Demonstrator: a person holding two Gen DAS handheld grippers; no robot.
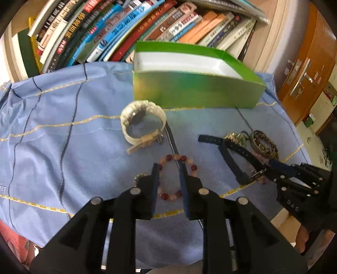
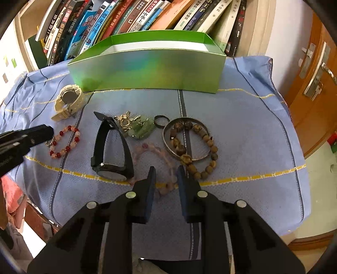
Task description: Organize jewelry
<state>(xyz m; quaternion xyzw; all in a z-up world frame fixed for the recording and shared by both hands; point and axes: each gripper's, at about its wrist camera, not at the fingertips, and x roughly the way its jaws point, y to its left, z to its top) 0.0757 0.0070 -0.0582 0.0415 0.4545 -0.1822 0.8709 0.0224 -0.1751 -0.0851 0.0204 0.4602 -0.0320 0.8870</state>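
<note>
An open green box [image 1: 195,92] [image 2: 147,69] stands at the back of the blue cloth. A cream watch [image 1: 143,124] [image 2: 68,101] lies before it. My left gripper [image 1: 169,168] is open, its fingers straddling a red and pink bead bracelet [image 1: 189,162] [image 2: 64,143]. My right gripper [image 2: 166,171] is open over a pale pink bead bracelet [image 2: 157,150]; it also shows in the left wrist view [image 1: 271,166]. A black watch [image 2: 111,147] [image 1: 231,156], a green charm cluster [image 2: 139,127], a metal bangle [image 2: 168,130] and a brown bead bracelet [image 2: 198,151] lie nearby.
A row of books [image 1: 126,27] [image 2: 137,16] stands behind the box. A wooden door [image 2: 316,80] is at the right. The blue cloth [image 1: 52,137] [image 2: 252,137] drops off at its front and right edges. A small dark ring [image 2: 161,121] lies by the charms.
</note>
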